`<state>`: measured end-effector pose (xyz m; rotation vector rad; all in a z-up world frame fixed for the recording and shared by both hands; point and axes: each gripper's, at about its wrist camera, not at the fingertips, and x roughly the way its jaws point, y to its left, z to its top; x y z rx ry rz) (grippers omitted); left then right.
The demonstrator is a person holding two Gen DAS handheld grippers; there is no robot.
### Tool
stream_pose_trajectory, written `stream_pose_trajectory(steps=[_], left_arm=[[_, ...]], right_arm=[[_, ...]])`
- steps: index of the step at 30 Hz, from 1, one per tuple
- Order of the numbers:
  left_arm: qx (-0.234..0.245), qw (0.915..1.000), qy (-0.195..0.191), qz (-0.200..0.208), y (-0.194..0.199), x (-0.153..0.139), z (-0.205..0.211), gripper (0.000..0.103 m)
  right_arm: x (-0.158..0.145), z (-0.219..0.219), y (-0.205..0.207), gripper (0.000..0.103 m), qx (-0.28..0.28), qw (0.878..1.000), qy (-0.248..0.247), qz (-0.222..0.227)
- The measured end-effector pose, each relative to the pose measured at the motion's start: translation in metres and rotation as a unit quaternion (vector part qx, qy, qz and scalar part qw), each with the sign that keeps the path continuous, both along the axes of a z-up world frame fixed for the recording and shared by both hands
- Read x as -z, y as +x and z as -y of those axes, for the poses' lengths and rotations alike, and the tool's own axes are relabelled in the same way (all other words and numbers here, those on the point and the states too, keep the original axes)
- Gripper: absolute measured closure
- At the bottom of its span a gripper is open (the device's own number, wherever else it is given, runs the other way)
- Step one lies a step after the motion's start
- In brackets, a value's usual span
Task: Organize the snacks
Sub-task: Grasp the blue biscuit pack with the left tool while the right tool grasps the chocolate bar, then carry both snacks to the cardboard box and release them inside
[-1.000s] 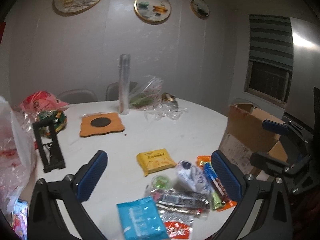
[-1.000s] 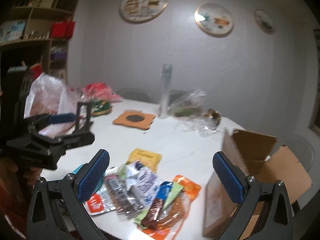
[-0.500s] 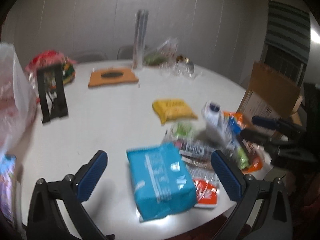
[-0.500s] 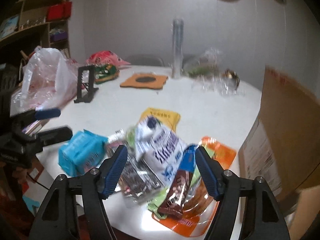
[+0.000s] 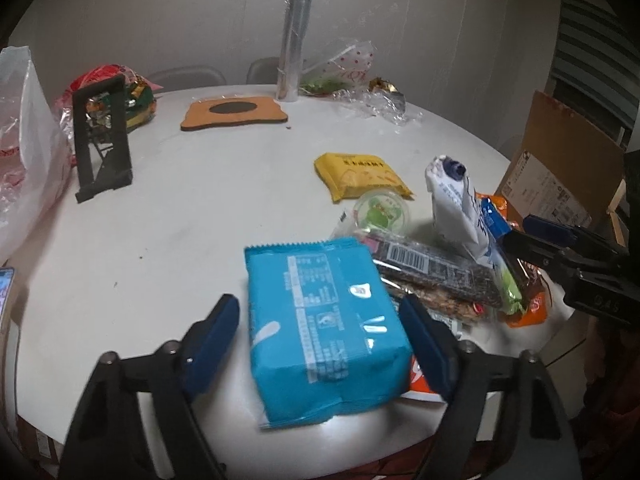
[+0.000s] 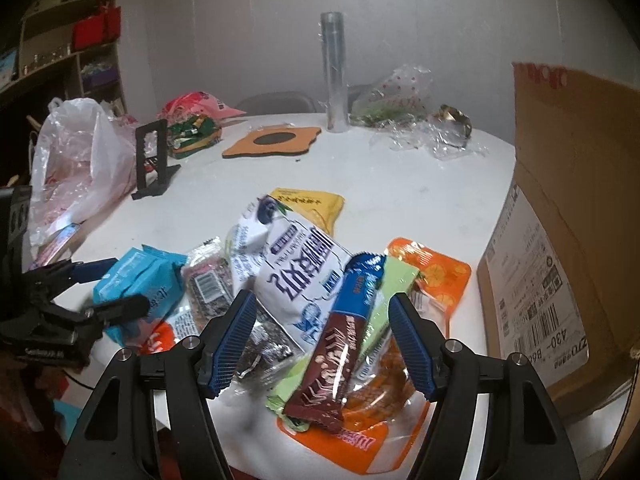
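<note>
1. The left gripper (image 5: 320,332) has just been closing its jaws around one blue snack pack (image 5: 320,328) at the near edge of the white tabletop (image 5: 192,208); the right pad looks to be against the pack, a sliver of gap shows at the left pad, so it is not yet clamped
2. The right gripper (image 6: 320,336) has narrowed too and now straddles the pile: one brown chocolate bar (image 6: 332,364), one green packet (image 6: 380,312) and part of one white pouch (image 6: 300,276) lie between the pads, none squeezed
3. Also in the pile: one orange packet (image 6: 432,272), one yellow pack (image 5: 360,174) and one round green-lidded cup (image 5: 382,212)
4. One cardboard box (image 6: 560,220) stands at the right edge
5. One black stand (image 5: 102,136), one orange mat (image 5: 234,112) and one clear roll (image 5: 296,40) sit further back
</note>
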<state>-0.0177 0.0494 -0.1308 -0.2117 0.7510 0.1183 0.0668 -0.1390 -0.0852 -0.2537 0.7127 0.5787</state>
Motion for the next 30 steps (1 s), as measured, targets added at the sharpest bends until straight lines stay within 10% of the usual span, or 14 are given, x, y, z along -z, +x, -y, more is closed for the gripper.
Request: stream_pose_trajectory(steps=[12, 30], left_arm=[[-0.001, 1.0000, 0.009, -0.005, 0.005, 0.002, 0.000, 0.031], [-0.017, 0.9996, 0.021, 0.014, 0.007, -0.002, -0.006, 0.036]], right_arm=[[0.015, 0.010, 0.008, 0.085, 0.017, 1.000, -0.011, -0.022], [0.003, 0.013, 0.001, 0.089, 0.023, 1.000, -0.008, 0.004]])
